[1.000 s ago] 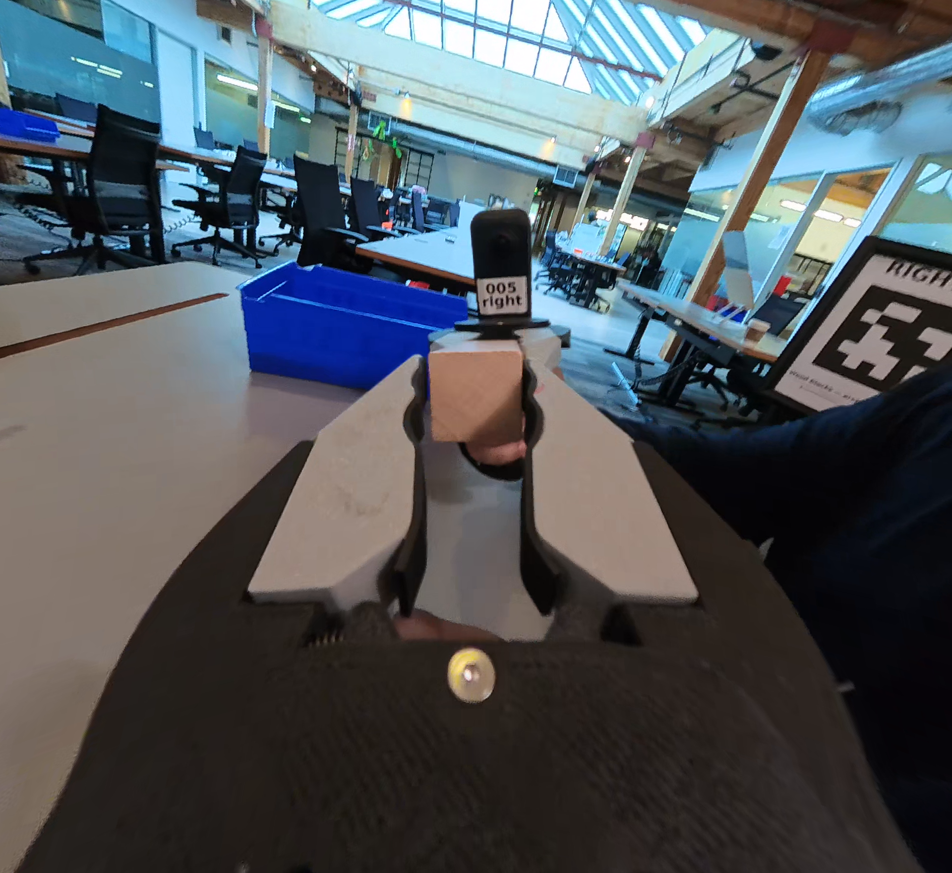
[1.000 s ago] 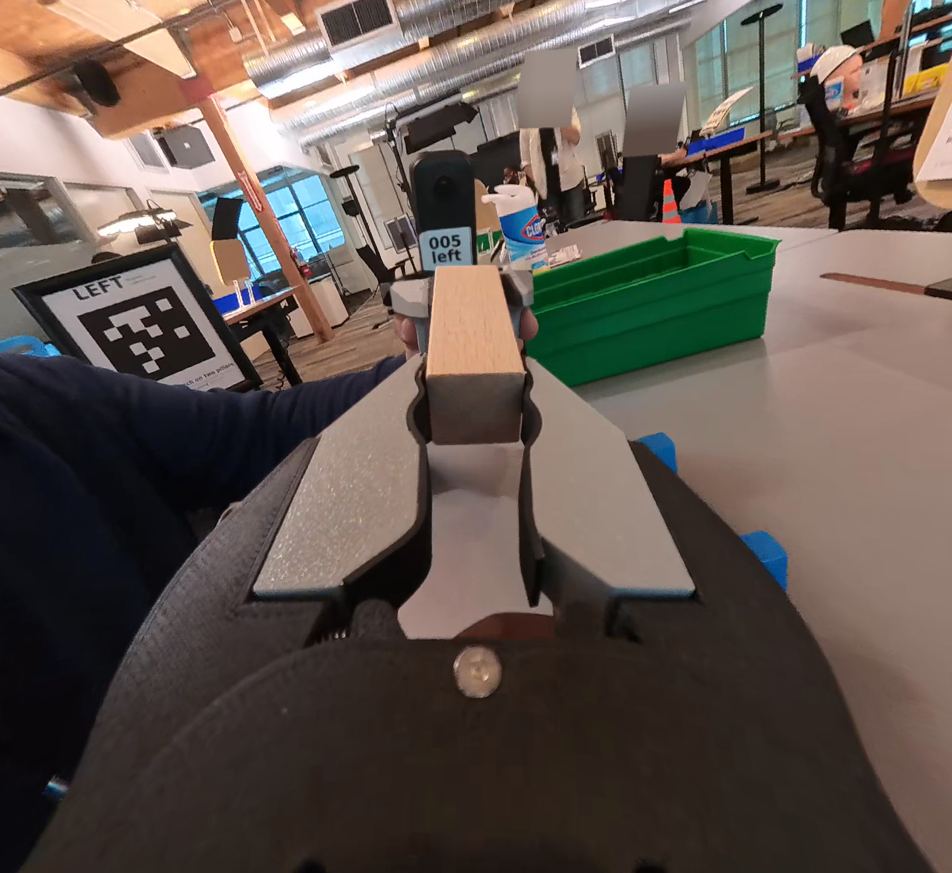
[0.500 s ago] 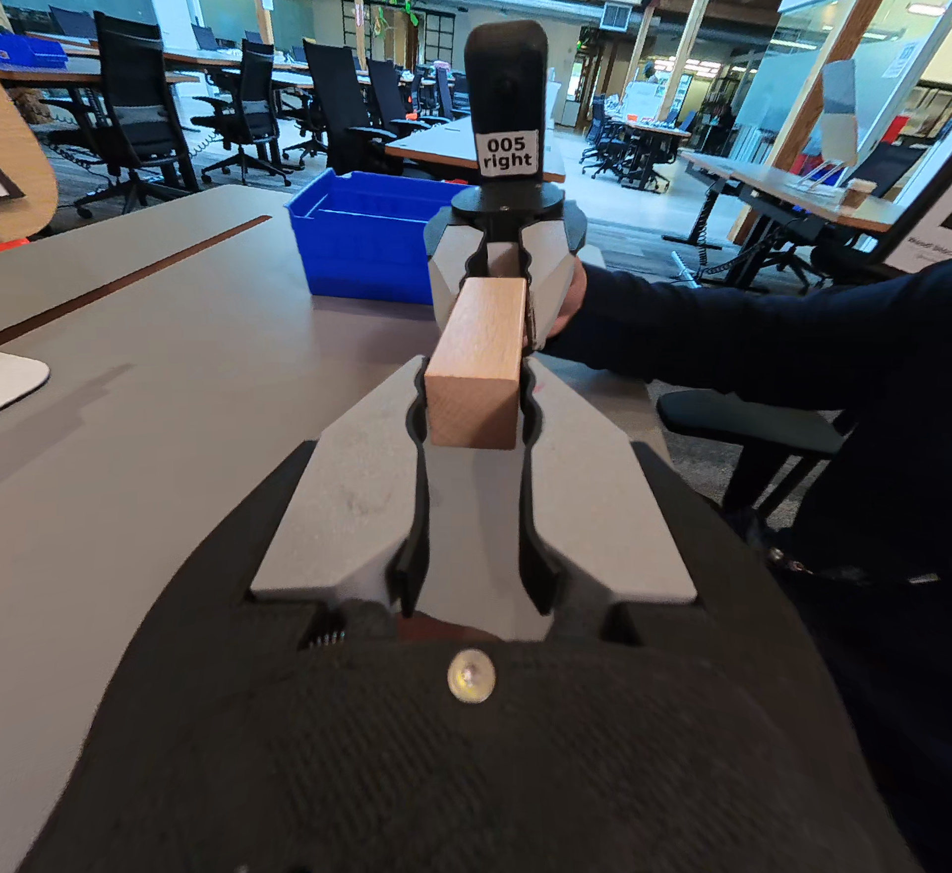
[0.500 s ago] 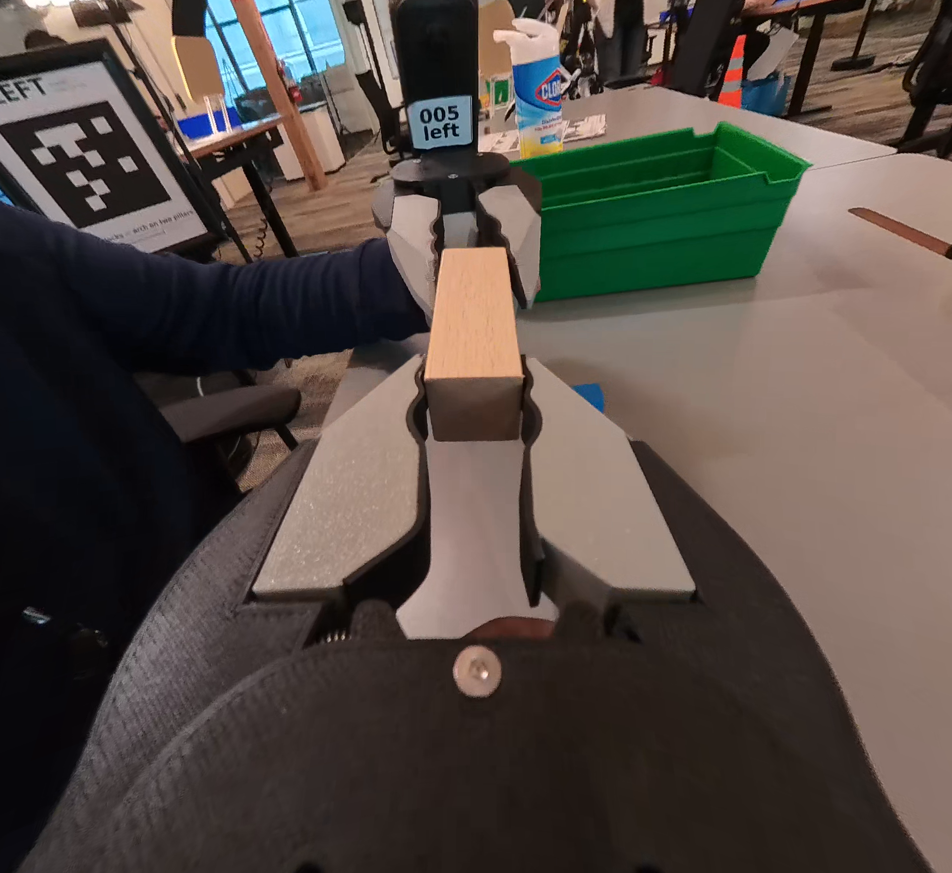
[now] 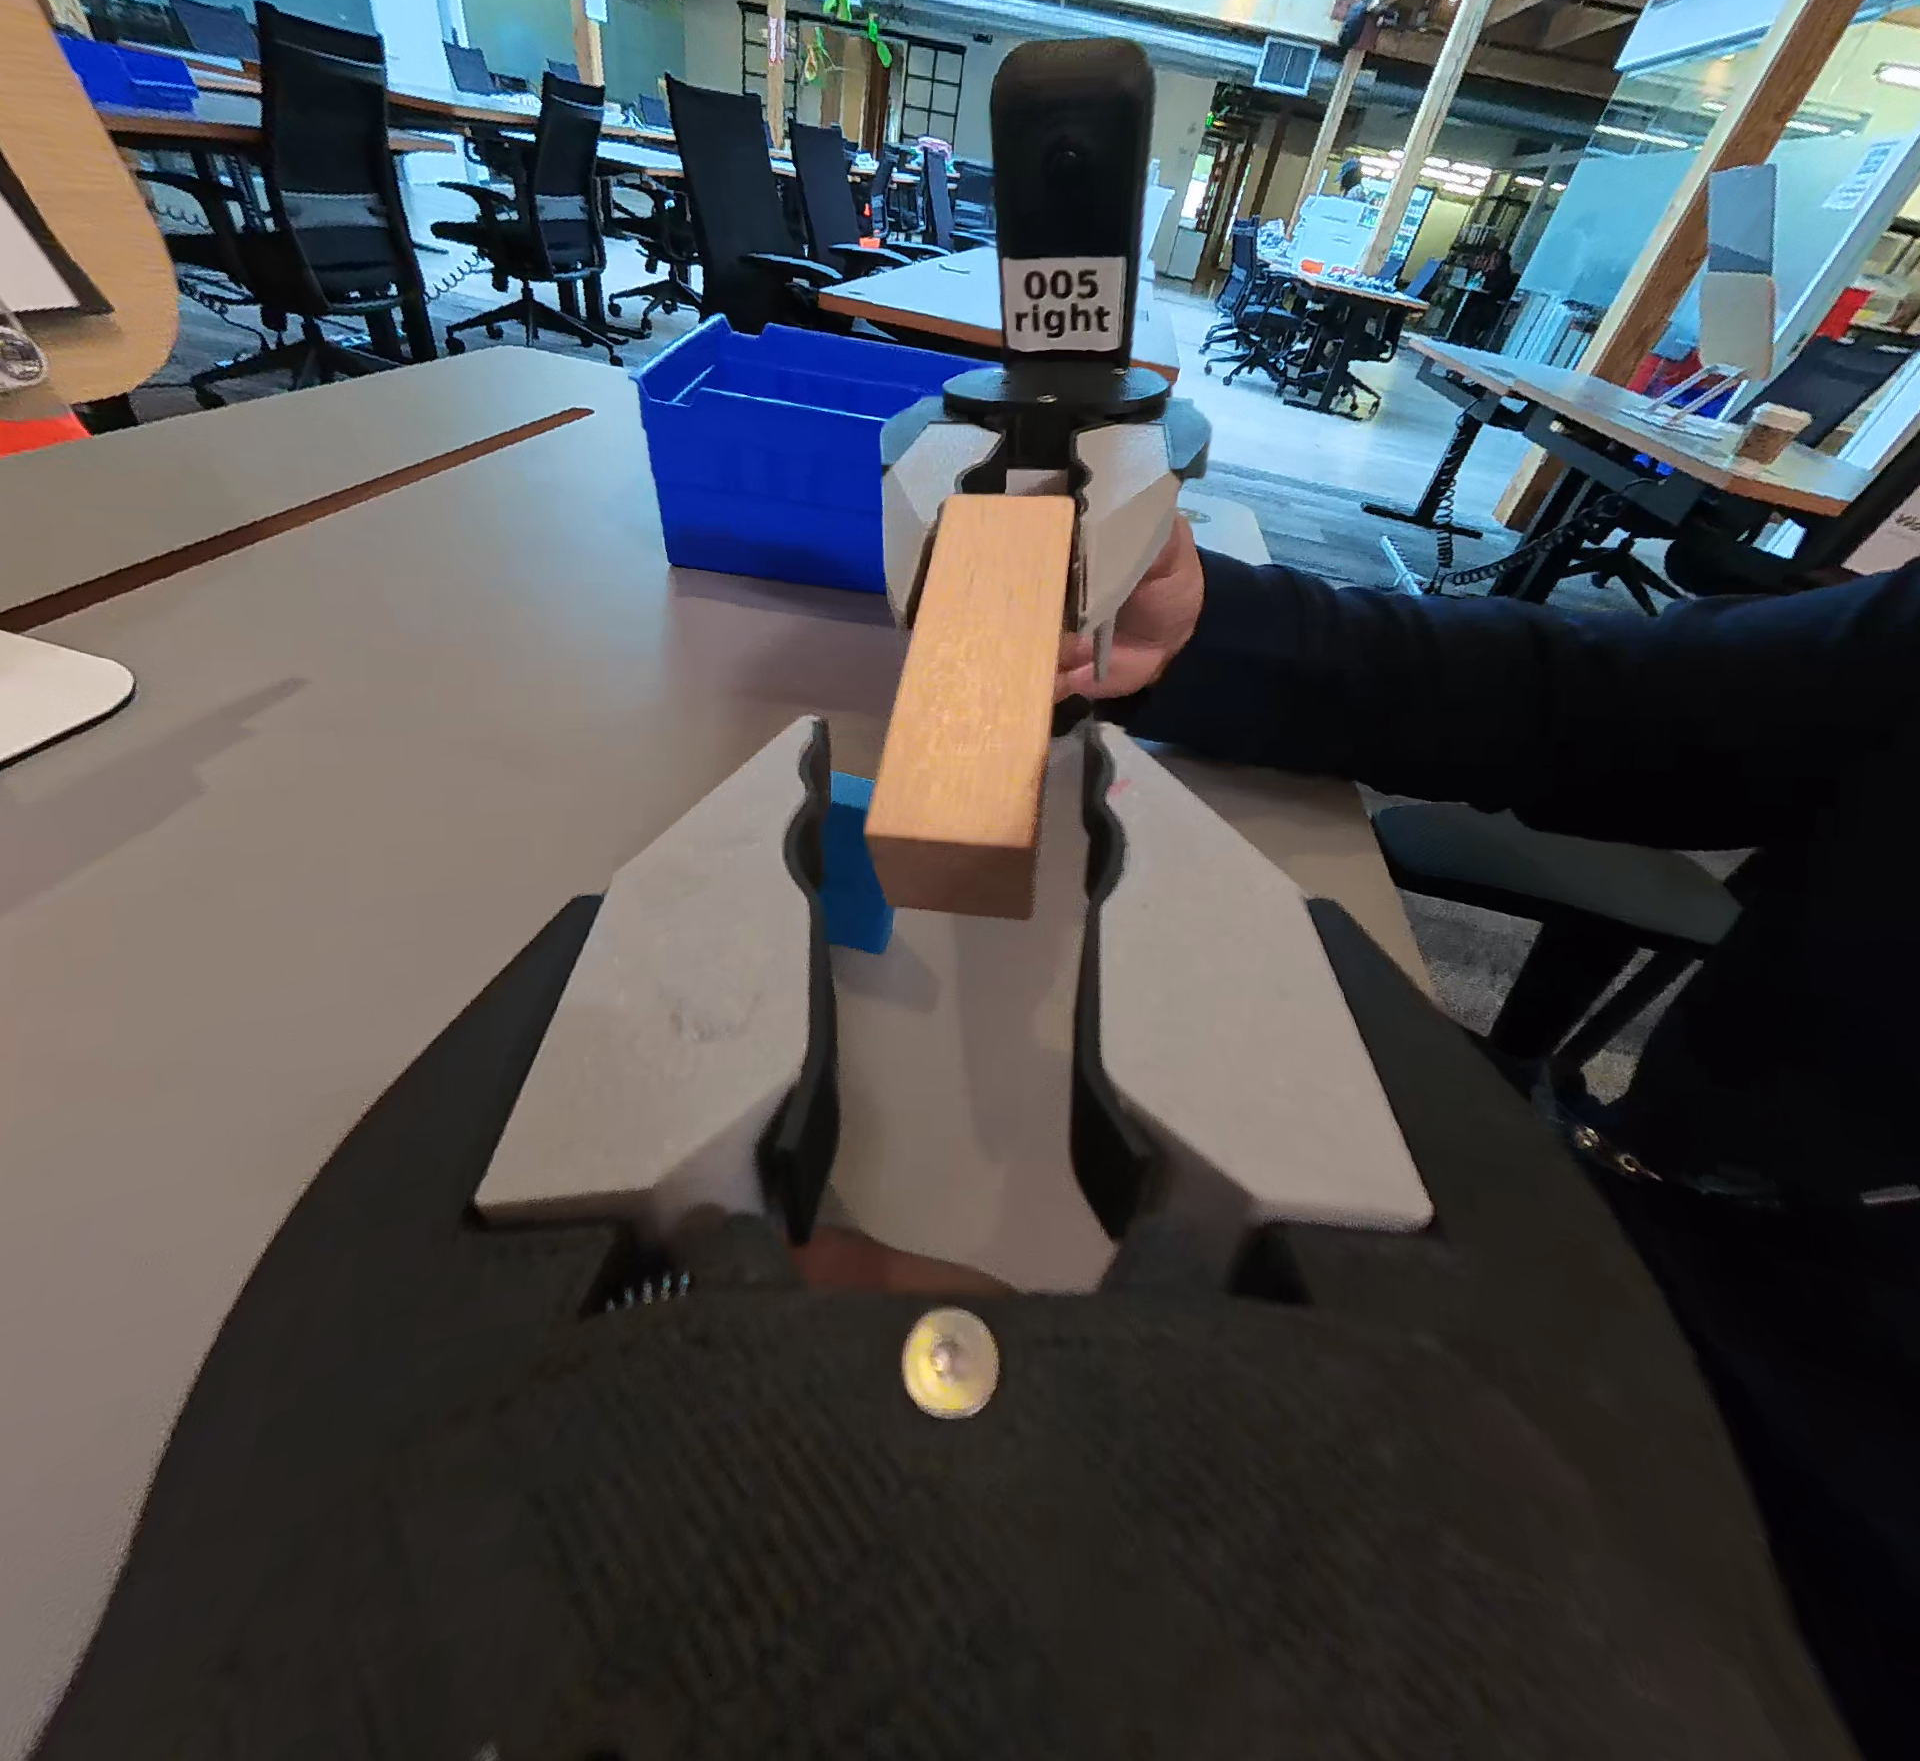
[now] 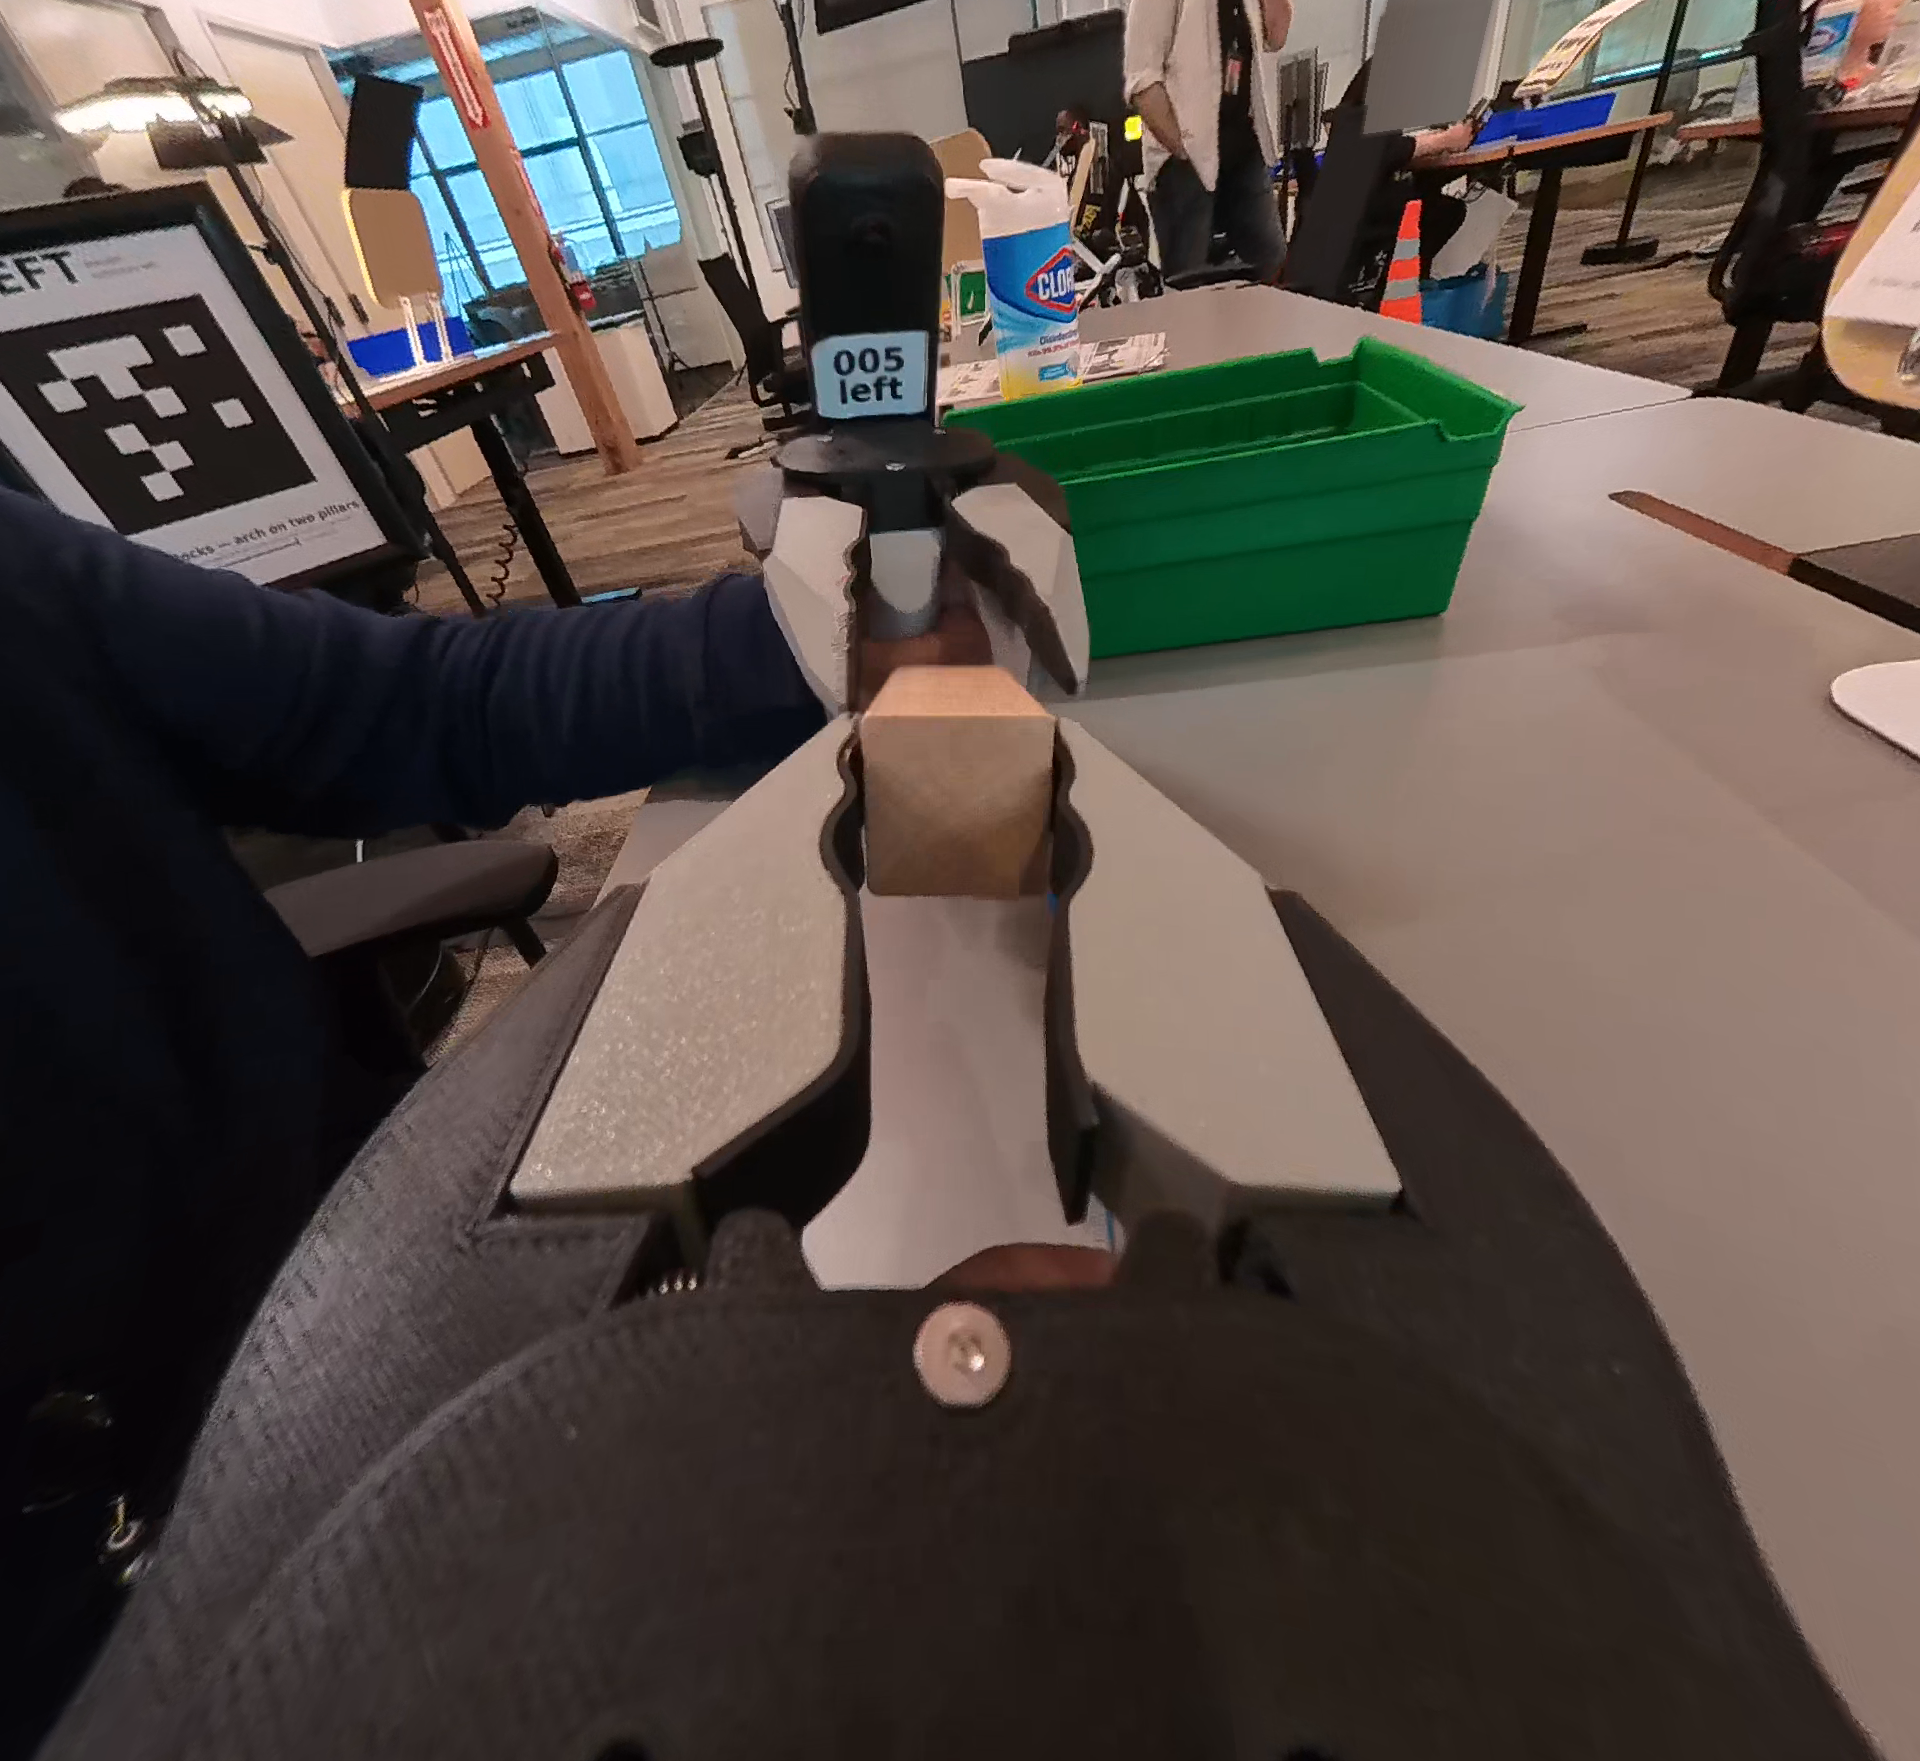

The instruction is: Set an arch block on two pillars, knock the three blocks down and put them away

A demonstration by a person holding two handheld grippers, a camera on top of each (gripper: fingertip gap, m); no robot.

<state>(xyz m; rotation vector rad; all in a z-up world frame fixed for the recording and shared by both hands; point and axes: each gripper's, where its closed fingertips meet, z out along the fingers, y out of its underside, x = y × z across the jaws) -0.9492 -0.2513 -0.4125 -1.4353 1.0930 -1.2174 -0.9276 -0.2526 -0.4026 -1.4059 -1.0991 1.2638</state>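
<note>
Grey counter (image 5: 312,776) in open-plan office, blue bin (image 5: 769,464) and green bin (image 6: 1268,506) at opposite ends, right gripper (image 6: 956,807) jaws clamping wooden block (image 5: 971,714), left gripper (image 5: 951,828) jaws parted around its free end, black chairs (image 5: 332,215) beyond.

Block (image 5: 966,703) spanning between two facing grippers above the table (image 5: 364,724), near end between the left gripper's (image 5: 951,838) parted fingers, far end in the right gripper (image 6: 958,812), bin (image 5: 769,475) behind, small block (image 5: 852,864) below.

smooth wooden block (image 5: 966,703), glossy plastic bin (image 6: 1278,506)
</note>
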